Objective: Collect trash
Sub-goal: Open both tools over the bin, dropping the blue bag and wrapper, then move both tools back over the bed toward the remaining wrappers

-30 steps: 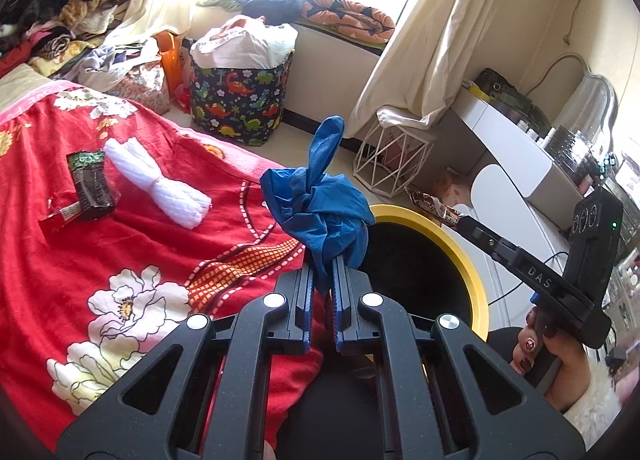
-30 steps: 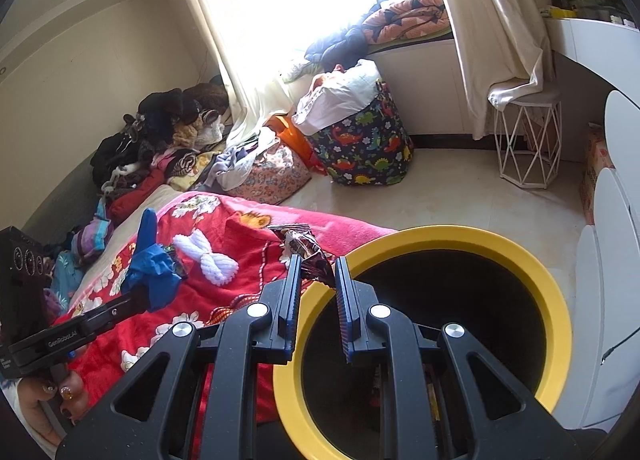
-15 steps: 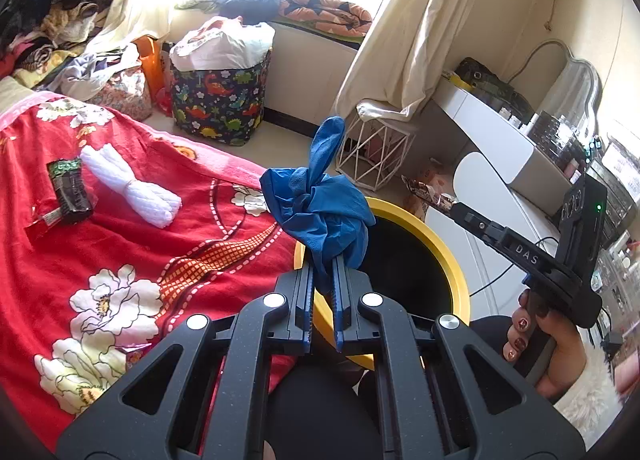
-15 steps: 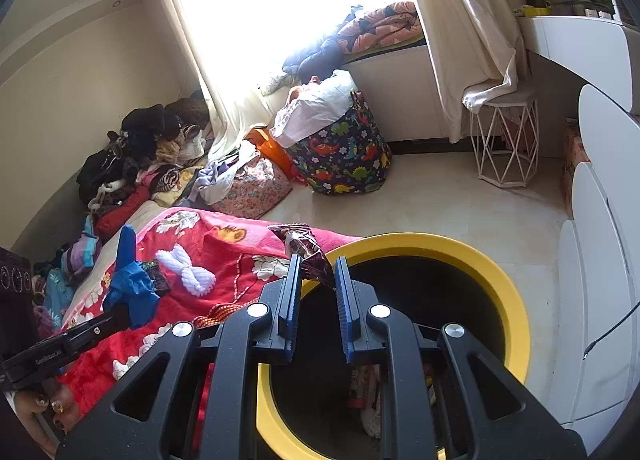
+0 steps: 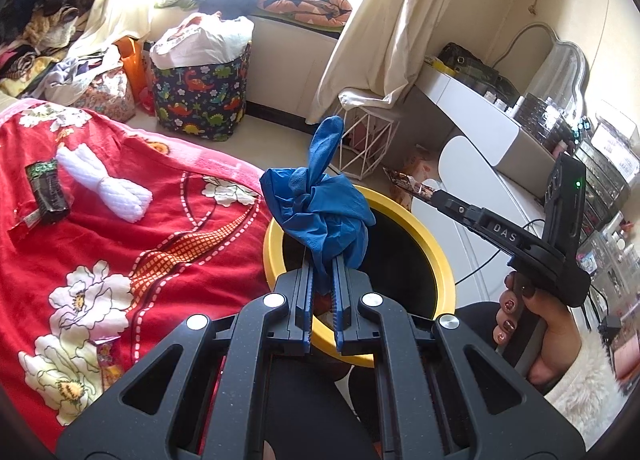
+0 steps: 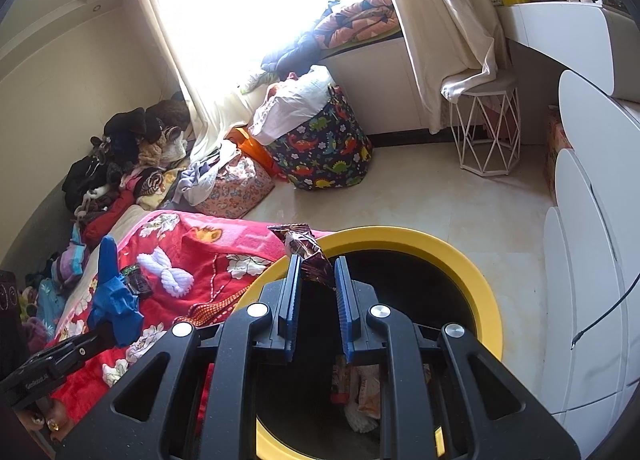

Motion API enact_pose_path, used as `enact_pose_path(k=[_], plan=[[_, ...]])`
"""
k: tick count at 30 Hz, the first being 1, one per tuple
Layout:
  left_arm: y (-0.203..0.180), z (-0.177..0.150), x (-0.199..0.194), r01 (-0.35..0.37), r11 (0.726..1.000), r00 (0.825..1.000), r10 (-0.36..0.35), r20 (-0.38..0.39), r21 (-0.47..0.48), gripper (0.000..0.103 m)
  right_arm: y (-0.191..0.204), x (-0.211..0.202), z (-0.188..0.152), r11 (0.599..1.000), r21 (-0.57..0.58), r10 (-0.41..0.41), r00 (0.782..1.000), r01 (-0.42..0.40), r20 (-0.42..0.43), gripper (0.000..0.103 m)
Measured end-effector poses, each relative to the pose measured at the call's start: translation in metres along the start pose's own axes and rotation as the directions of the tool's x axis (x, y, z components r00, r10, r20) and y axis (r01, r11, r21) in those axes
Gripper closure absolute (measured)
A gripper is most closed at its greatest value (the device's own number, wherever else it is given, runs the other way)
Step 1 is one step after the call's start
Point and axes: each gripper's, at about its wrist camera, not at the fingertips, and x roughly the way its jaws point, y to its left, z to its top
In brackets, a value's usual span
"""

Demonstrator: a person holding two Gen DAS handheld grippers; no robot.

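Fingers of your left gripper are pinched on the crumpled blue glove; fingers of your right gripper are clamped on a brown snack wrapper. Neither grip has changed over the last sec.

What has changed is position. Both hands have slid sideways toward the yellow-rimmed trash bin. In the left wrist view the bin's mouth now sits behind and below the glove, w/ more of the rim showing than a sec ago. In the right wrist view the bin has shifted so the wrapper hangs at the near-left rim, just over the dark opening. Paper scraps already lie in the bottom.

Meaning for the task: you're in the carry-to-bin step w/ two pieces at once, and release looks close. The wrapper seems about ready; the glove sits nearer the rim edge by the red floral blanket, so ease it further over the opening before letting go, or it may drape on the rim.

Left on the bed: a dark wrapper and a small bright wrapper. The white knotted cloth may not be trash.
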Motion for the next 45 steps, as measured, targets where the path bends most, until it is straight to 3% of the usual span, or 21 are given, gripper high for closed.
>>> enact_pose_path(k=[21,22,24,25,26,27,29,33,45], plan=[[-0.042,-0.023,0.067,0.051,0.997,0.989,-0.043,-0.138,0.050,0.099,-0.030,0.007,-0.003,0.995,0.097,-0.033,0.998,0.038,-0.050,0.084],[-0.043,-0.023,0.071,0.051,0.997,0.989,-0.043,-0.142,0.052,0.097,-0.032,0.008,-0.004,0.994,0.105,-0.035,0.998,0.041,-0.053,0.084],[-0.042,-0.023,0.076,0.032,0.998,0.989,-0.024,-0.144,0.052,0.077,-0.036,0.008,-0.005,0.991,0.124,-0.042,0.997,0.049,-0.059,0.074],[-0.041,-0.023,0.076,0.011,0.999,0.991,-0.004,-0.135,0.050,0.055,-0.037,0.009,-0.005,0.990,0.132,-0.046,0.997,0.054,-0.059,0.070],[-0.039,-0.023,0.074,-0.009,0.999,0.992,0.015,-0.124,0.046,0.040,-0.039,0.009,-0.005,0.988,0.142,-0.050,0.997,0.058,-0.058,0.060],[-0.037,-0.023,0.072,-0.024,0.999,0.993,0.028,-0.111,0.037,0.034,-0.041,0.009,-0.006,0.987,0.149,-0.052,0.997,0.060,-0.059,0.052],[-0.030,-0.021,0.066,-0.042,0.999,0.995,0.043,-0.089,0.011,0.010,-0.043,0.010,-0.006,0.985,0.158,-0.060,0.996,0.069,-0.060,0.046],[-0.020,-0.015,0.055,-0.090,0.996,0.995,0.089,-0.045,-0.015,0.010,-0.040,0.012,-0.007,0.986,0.152,-0.063,0.996,0.071,-0.061,0.037],[0.012,-0.001,0.025,-0.165,0.984,0.985,0.167,0.032,-0.062,0.010,-0.013,0.009,-0.009,0.996,0.082,-0.042,0.999,0.044,-0.029,0.026]])
